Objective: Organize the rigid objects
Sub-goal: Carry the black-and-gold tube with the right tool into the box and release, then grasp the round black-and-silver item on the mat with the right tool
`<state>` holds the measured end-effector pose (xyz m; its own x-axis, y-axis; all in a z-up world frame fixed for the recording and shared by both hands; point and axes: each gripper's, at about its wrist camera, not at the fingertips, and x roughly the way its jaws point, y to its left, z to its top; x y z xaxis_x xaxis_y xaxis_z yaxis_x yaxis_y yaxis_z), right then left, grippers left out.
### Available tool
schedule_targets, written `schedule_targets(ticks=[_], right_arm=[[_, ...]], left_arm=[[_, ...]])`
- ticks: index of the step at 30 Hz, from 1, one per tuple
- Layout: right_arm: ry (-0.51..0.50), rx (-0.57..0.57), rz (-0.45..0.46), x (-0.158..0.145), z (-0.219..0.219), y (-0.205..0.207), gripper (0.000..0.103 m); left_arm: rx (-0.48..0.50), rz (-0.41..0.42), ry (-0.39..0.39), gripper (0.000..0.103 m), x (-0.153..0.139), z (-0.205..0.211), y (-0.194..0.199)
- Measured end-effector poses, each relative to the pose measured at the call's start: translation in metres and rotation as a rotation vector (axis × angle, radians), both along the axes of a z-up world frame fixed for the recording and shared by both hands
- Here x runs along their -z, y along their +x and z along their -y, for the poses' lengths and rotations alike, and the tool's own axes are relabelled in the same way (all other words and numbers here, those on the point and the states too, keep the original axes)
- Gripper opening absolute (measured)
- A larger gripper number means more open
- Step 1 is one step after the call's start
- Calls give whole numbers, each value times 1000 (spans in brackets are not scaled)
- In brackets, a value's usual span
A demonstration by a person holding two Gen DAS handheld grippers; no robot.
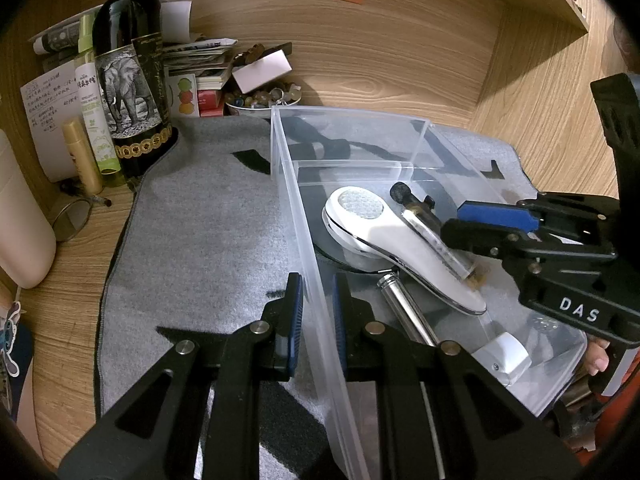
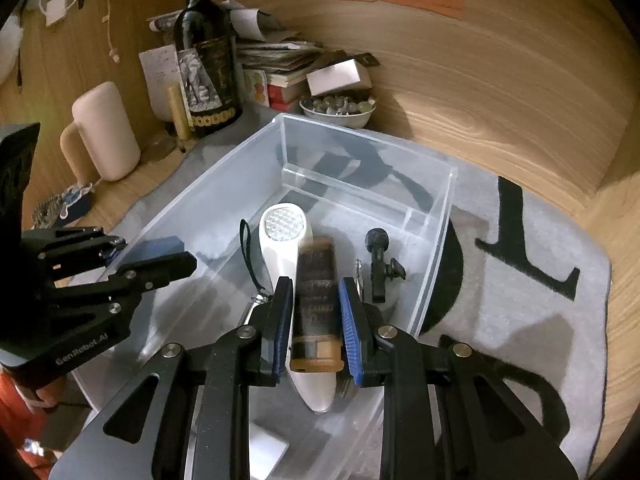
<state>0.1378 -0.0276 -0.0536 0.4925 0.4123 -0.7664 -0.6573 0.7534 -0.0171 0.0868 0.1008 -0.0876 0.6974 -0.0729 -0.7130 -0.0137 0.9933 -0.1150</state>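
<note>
A clear plastic bin [image 1: 352, 114] [image 2: 360, 136] stands on a grey mat [image 1: 200, 220]. My left gripper [image 1: 316, 284] [image 2: 180, 252] is shut on the bin's near side wall, one pad on each face. Inside the bin lie a white handheld device with a round lens [image 1: 372, 232] [image 2: 286, 240], a small black clamp [image 2: 378, 268] [image 1: 404, 194], a silver metal rod [image 1: 404, 308] and a small white block [image 1: 504, 354]. My right gripper [image 2: 316, 292] [image 1: 454, 220] is shut on a brown cylindrical tube [image 2: 316, 300] [image 1: 436, 240], held low inside the bin just over the white device.
A dark wine bottle with an elephant label [image 1: 128, 80] [image 2: 208, 60], small bottles, stacked papers and a bowl of stones [image 1: 260, 100] [image 2: 340, 112] crowd the back left corner. A beige mug [image 2: 106, 132] stands at the left. Wooden walls close in behind and to the right.
</note>
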Motion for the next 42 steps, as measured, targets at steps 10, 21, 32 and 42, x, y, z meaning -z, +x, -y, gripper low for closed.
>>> schedule_targets(ticks=[10,21,32,42], right_arm=[[52,31,39,-15,9,-5,40],[116,130,176,-43,41,-22,76],[65,253,182,-30,93,-40,78],[46,285,36,11,113,-45,74]], left_arm=[[1,0,0,13,0,0,0],[0,0,-1,13,0,0,0],[0,1,2,13,0,0,0],[0,1,3,13,0,1,1]])
